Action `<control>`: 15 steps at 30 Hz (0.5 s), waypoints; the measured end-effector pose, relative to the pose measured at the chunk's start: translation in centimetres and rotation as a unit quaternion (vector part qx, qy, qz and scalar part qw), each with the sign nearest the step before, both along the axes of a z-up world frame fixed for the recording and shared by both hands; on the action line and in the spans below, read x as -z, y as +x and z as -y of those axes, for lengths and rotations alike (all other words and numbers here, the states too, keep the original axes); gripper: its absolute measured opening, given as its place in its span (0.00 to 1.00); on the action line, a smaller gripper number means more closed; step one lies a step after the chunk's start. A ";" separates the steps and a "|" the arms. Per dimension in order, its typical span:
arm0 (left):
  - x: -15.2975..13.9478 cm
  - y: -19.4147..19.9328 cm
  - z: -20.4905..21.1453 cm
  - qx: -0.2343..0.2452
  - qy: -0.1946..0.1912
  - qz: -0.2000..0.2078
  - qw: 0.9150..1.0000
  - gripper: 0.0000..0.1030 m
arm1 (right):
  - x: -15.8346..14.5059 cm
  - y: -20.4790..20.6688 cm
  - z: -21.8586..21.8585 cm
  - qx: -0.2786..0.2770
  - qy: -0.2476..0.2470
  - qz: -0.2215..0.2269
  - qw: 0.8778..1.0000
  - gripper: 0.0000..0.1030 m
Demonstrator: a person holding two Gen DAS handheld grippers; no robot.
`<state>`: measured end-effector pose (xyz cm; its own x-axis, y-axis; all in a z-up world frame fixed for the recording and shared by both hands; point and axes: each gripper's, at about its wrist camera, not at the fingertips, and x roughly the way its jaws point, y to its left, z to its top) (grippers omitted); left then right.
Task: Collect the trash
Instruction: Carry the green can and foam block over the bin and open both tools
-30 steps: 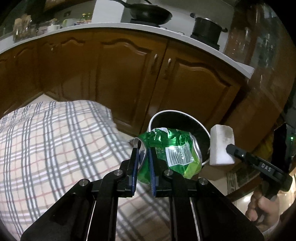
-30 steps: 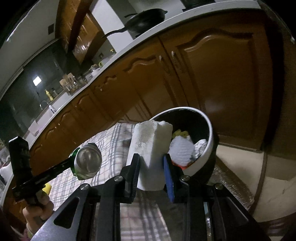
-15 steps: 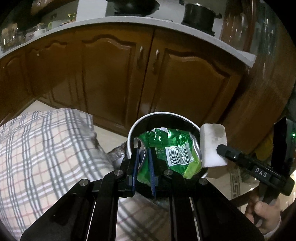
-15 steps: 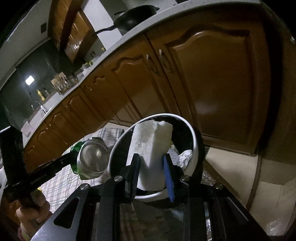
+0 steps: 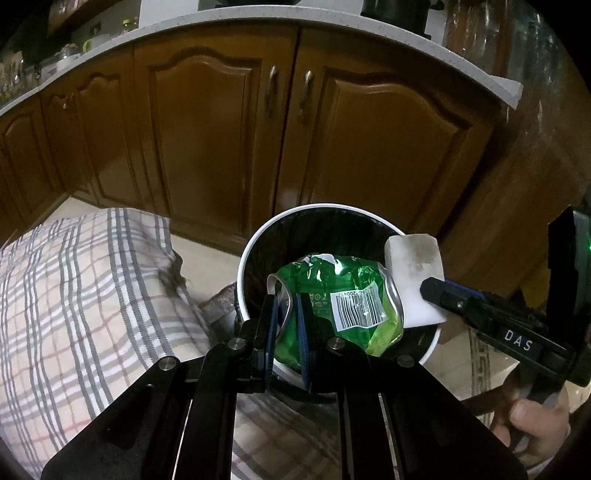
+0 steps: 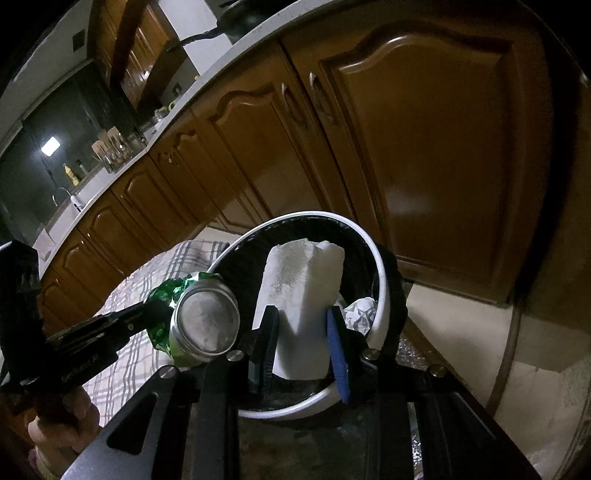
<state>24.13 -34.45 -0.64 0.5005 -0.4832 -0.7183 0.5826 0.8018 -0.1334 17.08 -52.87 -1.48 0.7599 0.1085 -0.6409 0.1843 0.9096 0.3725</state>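
Room was a dim kitchen w/ brown wood cabinets running along under a white counter; a dark pot sat on top at the back. In the right view a pan sat on the counter, and a sink w/ faucet showed far left. Floor was pale tile. A plaid cloth covered the surface at left, its edge hanging near the bin.

Bin, round w/ white rim and black liner, stood just off the cloth edge, in front of the cabinets. Crumpled white paper lay inside.

Left gripper was pinched on the rim of a crushed green can, barcode facing the cam, held over the bin's mouth. Right gripper was clamped on a white foam block, upright, also above the bin opening. Can and block were side by side, about touching in the left view. Right hand showed on its grip at the lower right.
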 end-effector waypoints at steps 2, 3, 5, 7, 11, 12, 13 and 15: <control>0.1 0.1 0.2 0.000 0.001 0.000 1.000 0.09 | 0.0 0.2 0.0 0.001 -0.001 -0.002 1.000 0.27; 0.1 0.1 0.3 0.001 0.001 -0.001 1.000 0.09 | 0.1 0.2 0.0 0.001 -0.001 -0.002 1.000 0.27; 0.2 0.2 0.5 0.006 -0.001 -0.005 1.000 0.10 | 0.1 0.4 0.0 -0.001 0.002 -0.003 1.000 0.31; 0.2 0.2 0.7 0.008 -0.003 -0.011 1.000 0.11 | -0.1 0.5 0.1 -0.001 0.006 -0.003 1.000 0.34; -0.1 0.0 0.3 0.005 -0.007 -0.005 1.000 0.33 | -0.2 0.3 0.3 0.003 0.012 0.004 1.000 0.53; -0.3 -0.1 0.0 0.000 -0.009 -0.001 1.000 0.37 | -0.3 0.3 0.3 0.004 0.013 0.006 1.000 0.54; -0.5 -0.2 -0.4 -0.002 -0.014 0.001 1.000 0.37 | -0.3 0.1 0.3 0.004 0.016 0.008 1.000 0.56; -0.8 -0.5 -1.1 -0.006 -0.021 0.002 1.000 0.37 | -0.3 -0.2 0.2 0.004 0.020 0.010 1.000 0.56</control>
<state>23.67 -33.31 0.13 0.5095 -0.5066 -0.6956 0.5739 0.8023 -0.1640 16.91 -53.02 -1.15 0.7737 0.1281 -0.6204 0.1825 0.8927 0.4119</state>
